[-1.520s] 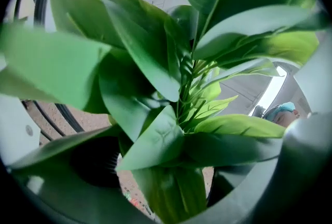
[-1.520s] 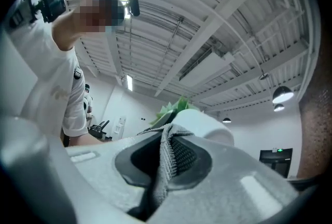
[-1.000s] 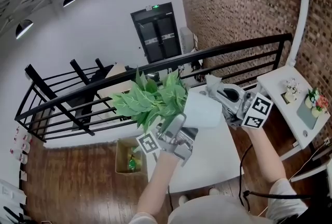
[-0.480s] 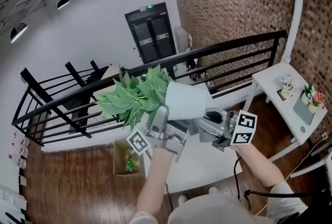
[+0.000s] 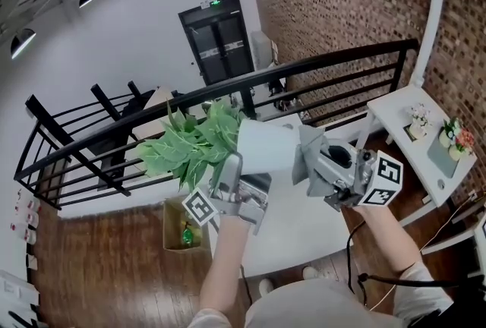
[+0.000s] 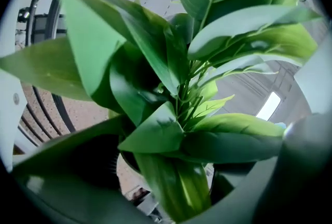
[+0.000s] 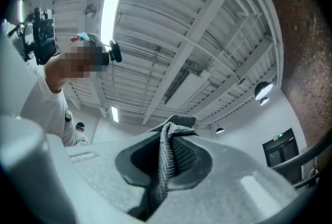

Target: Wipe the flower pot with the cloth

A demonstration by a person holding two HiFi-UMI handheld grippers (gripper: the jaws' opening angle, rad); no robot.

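white flower pot (image 5: 266, 146) aloft over table (image 5: 296, 239), tipped sideways. left hand-held gripper (image 5: 231, 181) half-open, clamped near rim, by leaves (image 5: 186, 148). right hand-held gripper (image 5: 323, 171) pinching limp grey cloth (image 7: 168, 155) at pot base. pot likely light, slippery.

One flower pot (image 5: 266, 146), one cloth (image 7: 167, 158), two grippers (image 5: 232, 165) (image 5: 313, 171), perhaps two tables (image 5: 292, 231) (image 5: 402, 108).

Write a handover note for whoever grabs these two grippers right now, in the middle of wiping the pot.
Left gripper: jaws closed on the flower pot, held in the air on its side with the leaves pointing left.
Right gripper: jaws shut on the grey cloth, at the pot's base end; contact unclear.
Done: pot and cloth both lifted above the white table.
Left: wipe round the pot, then set it down.
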